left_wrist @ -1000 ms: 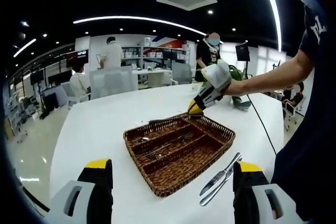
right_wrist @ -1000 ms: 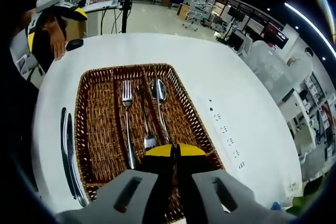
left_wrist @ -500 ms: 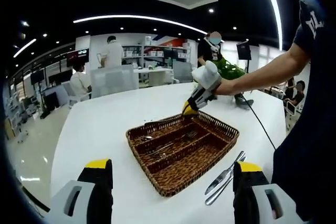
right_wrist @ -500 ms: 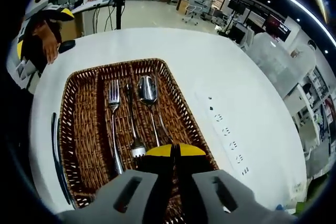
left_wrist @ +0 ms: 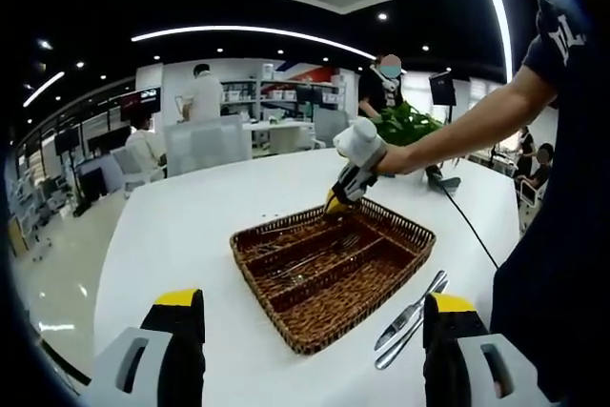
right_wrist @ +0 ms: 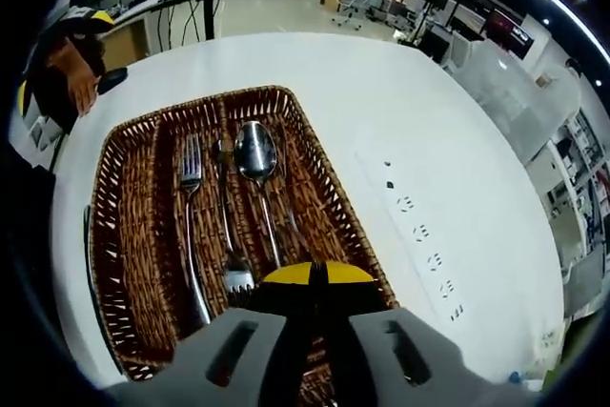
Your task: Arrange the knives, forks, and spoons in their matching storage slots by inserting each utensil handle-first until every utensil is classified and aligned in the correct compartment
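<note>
The room (left_wrist: 238, 64) is a large open office with a dark ceiling, strip lights and a ceiling vent; desks, chairs and shelves stand far back, and people stand or sit among them. A glossy pale floor (right_wrist: 276, 9) runs beyond the table's far edge in the right gripper view. The white table (left_wrist: 191, 226) is wide and mostly bare, and a row of small socket marks (right_wrist: 419, 245) runs along its right part in the right gripper view. On it sits a brown wicker tray (left_wrist: 286, 316) with long compartments. In the right gripper view one fork (right_wrist: 189, 226) lies in a middle slot with tines at the far end, and just right of it a second fork (right_wrist: 227, 235) and a spoon (right_wrist: 255, 173) lie close together, the spoon's bowl at the far end. Two knives (left_wrist: 410, 316) lie side by side on the table just right of the tray in the left gripper view. The left gripper (left_wrist: 310, 316) hangs near the table's near edge, jaws spread wide and holding nothing. The right gripper (right_wrist: 311, 275) sits over the tray's near end, its yellow-tipped jaws pressed together; whether anything is pinched between them I cannot tell. In the left gripper view it (left_wrist: 340, 199) is at the tray's far rim, held by a hand.
</note>
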Motion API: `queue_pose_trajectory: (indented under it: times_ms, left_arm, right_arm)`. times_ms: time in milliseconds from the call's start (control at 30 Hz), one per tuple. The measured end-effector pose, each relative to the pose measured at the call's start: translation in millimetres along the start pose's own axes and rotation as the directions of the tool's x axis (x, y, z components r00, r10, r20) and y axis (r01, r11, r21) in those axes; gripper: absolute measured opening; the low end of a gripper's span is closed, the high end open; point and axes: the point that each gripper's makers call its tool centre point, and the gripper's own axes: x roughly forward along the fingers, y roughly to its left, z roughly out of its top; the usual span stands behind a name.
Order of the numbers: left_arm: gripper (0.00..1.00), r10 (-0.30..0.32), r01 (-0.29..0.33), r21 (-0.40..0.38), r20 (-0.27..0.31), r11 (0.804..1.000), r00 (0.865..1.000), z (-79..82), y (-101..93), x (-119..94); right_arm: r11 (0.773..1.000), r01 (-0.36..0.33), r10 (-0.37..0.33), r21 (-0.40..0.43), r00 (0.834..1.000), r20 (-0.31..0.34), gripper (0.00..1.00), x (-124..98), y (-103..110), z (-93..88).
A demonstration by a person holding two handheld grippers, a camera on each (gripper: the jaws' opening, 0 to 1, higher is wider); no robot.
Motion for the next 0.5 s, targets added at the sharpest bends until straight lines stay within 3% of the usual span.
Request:
queue_pose_trajectory:
  times_ms: [500]
  left_arm:
    - [1.00, 0.010, -0.010, -0.008, -0.013, 1.000, 1.000, 0.1, 1.5, 2.5]
  right_arm:
    - [0.997, -0.079, 0.079, 0.018, 0.997, 0.015, 0.00, 27.4, 6.2, 2.7]
